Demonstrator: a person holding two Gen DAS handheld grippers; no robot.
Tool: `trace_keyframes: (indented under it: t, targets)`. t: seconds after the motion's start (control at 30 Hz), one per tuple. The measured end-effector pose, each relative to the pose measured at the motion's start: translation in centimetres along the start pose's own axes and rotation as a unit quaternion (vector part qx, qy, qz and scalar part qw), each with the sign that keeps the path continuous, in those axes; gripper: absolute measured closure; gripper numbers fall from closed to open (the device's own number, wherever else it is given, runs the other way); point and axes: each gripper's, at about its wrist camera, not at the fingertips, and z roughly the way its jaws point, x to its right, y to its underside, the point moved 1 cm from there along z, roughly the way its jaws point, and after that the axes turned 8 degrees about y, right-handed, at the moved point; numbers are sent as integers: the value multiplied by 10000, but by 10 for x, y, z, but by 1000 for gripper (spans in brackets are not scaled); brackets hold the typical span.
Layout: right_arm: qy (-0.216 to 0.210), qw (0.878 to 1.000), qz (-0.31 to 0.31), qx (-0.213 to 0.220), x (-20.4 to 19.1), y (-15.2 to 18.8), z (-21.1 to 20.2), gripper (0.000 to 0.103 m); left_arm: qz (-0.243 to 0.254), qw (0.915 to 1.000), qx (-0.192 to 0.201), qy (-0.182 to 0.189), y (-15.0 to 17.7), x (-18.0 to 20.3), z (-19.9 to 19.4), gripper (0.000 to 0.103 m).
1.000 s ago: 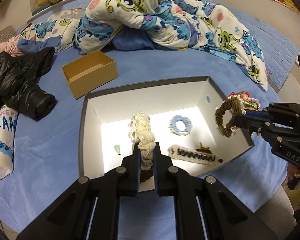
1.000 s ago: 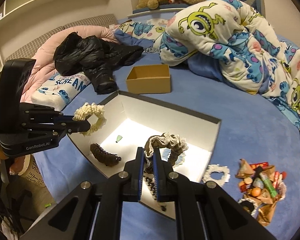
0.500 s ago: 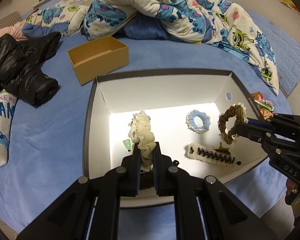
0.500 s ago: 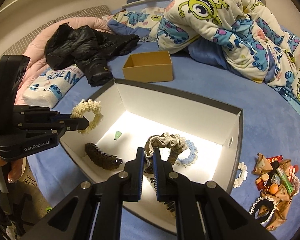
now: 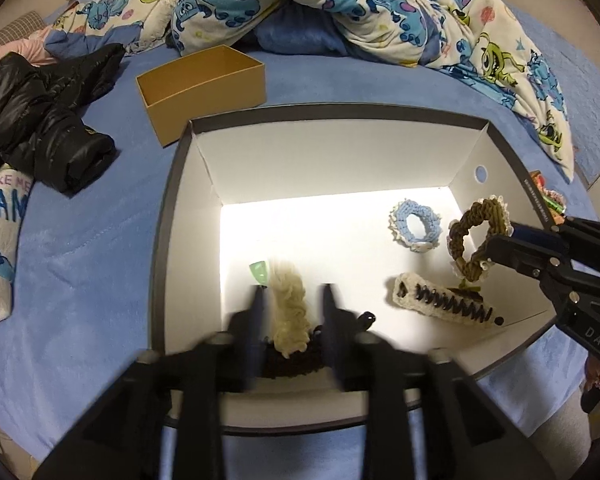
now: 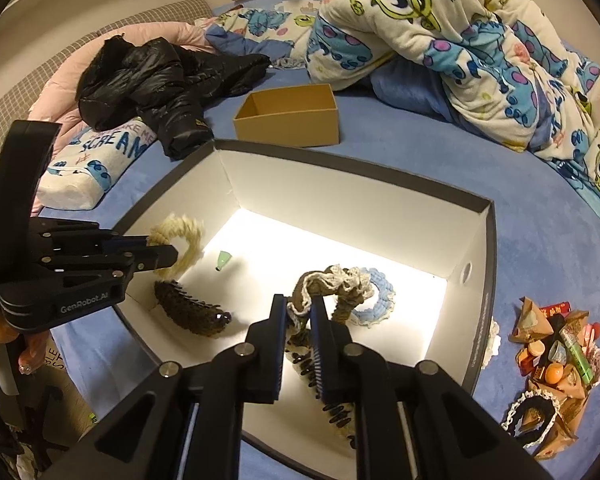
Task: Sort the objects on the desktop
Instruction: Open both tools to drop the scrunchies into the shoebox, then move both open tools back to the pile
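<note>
The left gripper (image 5: 289, 312) has just parted its fingers: half a second ago they were clamped on the cream crocheted scrunchie (image 5: 287, 312), and now they stand wide apart and motion-blurred with the scrunchie loose between them. It is over the near left part of the white box (image 5: 340, 152), just above the dark brown crocheted hair clip (image 6: 187, 308), so this piece looks to be released into the box. In the right wrist view the scrunchie (image 6: 179, 244) is blurred beside the left gripper's tip, so I cannot tell if it has fully dropped.

The right gripper (image 6: 300, 312) has come in over the box and is closed on the olive-brown scrunchie (image 6: 324, 284), held above the blue scrunchie (image 5: 414, 228) and the cream comb clip (image 5: 440, 304) on the box floor. Its release is probably next.

More small items (image 6: 556, 356) wait on the blue bed (image 6: 540, 240) outside the box, so the sorting is unfinished.
</note>
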Motion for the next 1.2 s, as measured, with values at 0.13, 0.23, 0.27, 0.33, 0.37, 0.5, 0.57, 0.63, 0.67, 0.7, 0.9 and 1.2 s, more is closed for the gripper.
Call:
trace_keyframes:
  t: [0.13, 0.23, 0.27, 0.33, 0.37, 0.5, 0.57, 0.63, 0.67, 0.7, 0.9, 1.2]
  targets:
    - [40, 9999, 114, -43, 8, -1, 2, 78, 152, 9996, 113, -205, 1, 4, -7, 41]
    - [46, 9998, 167, -61, 13, -1, 2, 77, 144, 9996, 115, -226, 1, 5, -10, 40]
    - [63, 9998, 179, -47, 15, -1, 1, 77, 136, 9996, 119, -228, 1, 5, -11, 40]
    - [63, 9998, 202, -18, 17, 0, -2, 77, 114, 9996, 151, -229, 1, 6, -14, 40]
    - [63, 9998, 205, 0, 19, 1, -4, 77, 106, 9996, 165, -211, 1, 7, -15, 40]
    - [58, 9998, 191, 64, 22, 4, -12, 77, 152, 9995, 238, -166, -1, 15, -23, 40]
    - [54, 9997, 197, 105, 25, 5, -17, 77, 217, 9993, 264, -144, -1, 24, -27, 40]
    - [50, 9996, 215, 159, 28, 7, -23, 77, 278, 9990, 313, -122, -2, 34, -32, 40]
    - [49, 9996, 226, 191, 31, 8, -27, 77, 327, 9988, 343, -96, -2, 41, -34, 40]
    - [52, 9995, 236, 216, 33, 9, -31, 77, 367, 9986, 363, -64, -3, 48, -36, 40]
    - [305, 9984, 273, 379, 58, 20, -58, 77, 821, 9956, 412, 172, -10, 109, -41, 40]
    - [746, 9930, 808, 420, 144, 55, -90, 77, 1571, 9844, 435, 661, -24, 212, -34, 40]
